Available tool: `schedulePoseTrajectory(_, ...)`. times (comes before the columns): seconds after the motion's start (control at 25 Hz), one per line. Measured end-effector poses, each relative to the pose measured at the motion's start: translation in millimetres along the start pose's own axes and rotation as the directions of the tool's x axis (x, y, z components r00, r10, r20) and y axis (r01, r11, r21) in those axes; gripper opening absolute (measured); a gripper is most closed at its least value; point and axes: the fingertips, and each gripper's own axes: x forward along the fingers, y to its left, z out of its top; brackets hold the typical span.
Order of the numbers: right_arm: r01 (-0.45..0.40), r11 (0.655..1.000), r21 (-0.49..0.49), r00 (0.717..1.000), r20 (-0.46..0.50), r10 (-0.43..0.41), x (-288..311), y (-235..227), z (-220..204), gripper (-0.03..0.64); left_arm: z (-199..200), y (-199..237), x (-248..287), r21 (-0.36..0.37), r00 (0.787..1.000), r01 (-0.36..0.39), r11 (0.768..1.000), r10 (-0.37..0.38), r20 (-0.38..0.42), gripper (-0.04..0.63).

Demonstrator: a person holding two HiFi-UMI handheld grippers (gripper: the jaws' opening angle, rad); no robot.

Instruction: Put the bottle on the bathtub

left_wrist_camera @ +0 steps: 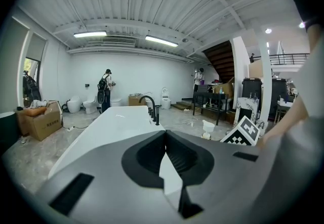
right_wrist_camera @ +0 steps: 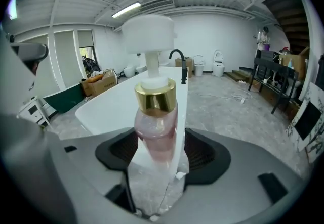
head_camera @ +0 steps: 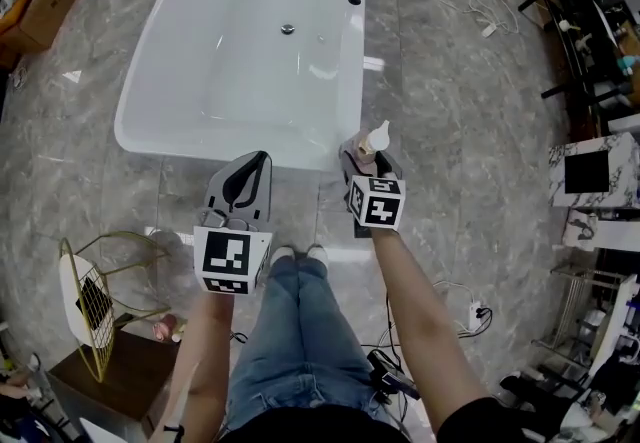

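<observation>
Starting at the far left of the head view, a gold wire chair is seen on the grey marbled floor, beside the person's left arm. The left gripper is held out low in front of the near end of the white bathtub. In the left gripper view its jaws are brought together at the tips, and nothing is gripped between them. Beyond them the bathtub is seen stretching away, with a black faucet on its right rim. Further right, the right gripper is closed around a bottle, which is held upright just short of the tub's near right corner, over the floor and not on the rim. In the right gripper view the bottle is shown as clear pink with a gold collar and a white pump head, pinched low on its body by both jaws. At the far right a marble-topped table is seen.
</observation>
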Motion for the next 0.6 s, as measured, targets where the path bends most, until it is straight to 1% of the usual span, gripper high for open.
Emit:
schedulePoseTrajectory(0.2,-0.021,1.000,-0.003,1.000,-0.019,0.021,-30,9,9,0.291,17,-8,-12,0.006,1.000,0.003,1.000,-0.004,0.012,0.011)
schedulePoseTrajectory(0.36,-0.022,1.000,0.007,1.000,0.006,0.022,-61,9,23,0.291,33,-13,-22,-0.004,0.999,-0.005,1.000,0.005,0.032,0.011)
schedulePoseTrajectory(0.6,-0.040,0.997,-0.059,0.998,0.045,0.042,-112,11,52,0.285,62,-17,-39,-0.010,0.998,-0.025,1.000,0.025,0.065,0.011)
